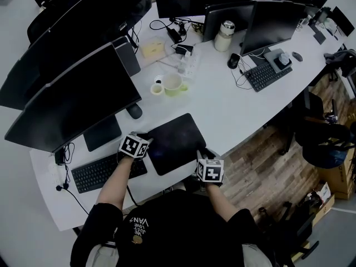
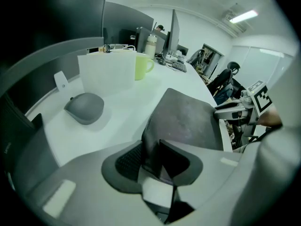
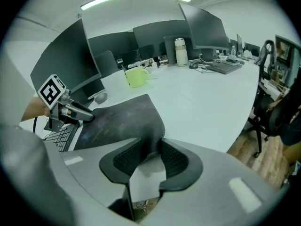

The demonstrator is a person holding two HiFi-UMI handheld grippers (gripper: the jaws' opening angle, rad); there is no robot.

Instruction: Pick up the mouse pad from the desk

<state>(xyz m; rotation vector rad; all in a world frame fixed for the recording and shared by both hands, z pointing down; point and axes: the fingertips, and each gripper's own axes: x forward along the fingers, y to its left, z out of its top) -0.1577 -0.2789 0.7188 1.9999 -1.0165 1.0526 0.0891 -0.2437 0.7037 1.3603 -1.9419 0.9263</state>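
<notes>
The white desk (image 1: 239, 110) curves across the head view, with a dark monitor (image 1: 72, 99) filling the left of the frame. The black mouse pad (image 1: 175, 141) lies low and centre on the desk, near its front edge, with a keyboard (image 1: 103, 171) just beside it at lower left. The left gripper (image 1: 147, 141) meets the pad at its left edge and the right gripper (image 1: 201, 152) at its lower right corner, so the pad spans the gap between the two. In the left gripper view the left gripper (image 2: 153, 161) has its jaws drawn narrow on an upturned edge of the mouse pad (image 2: 188, 119), which stands pinched between them. In the right gripper view the right gripper (image 3: 153, 157) likewise clamps a bunched rim of the mouse pad (image 3: 120, 119), which curls up off the desk there. The step in hand looks like the grasp itself, just secured on both sides; most of the pad appears to rest on the desk. The next move calls for raising both hands together and evenly, so the limp sheet does not slip from either pinch. A green mug (image 1: 173, 84) and a grey mouse (image 1: 133, 111) sit further up the frame, clear of the pad.
</notes>
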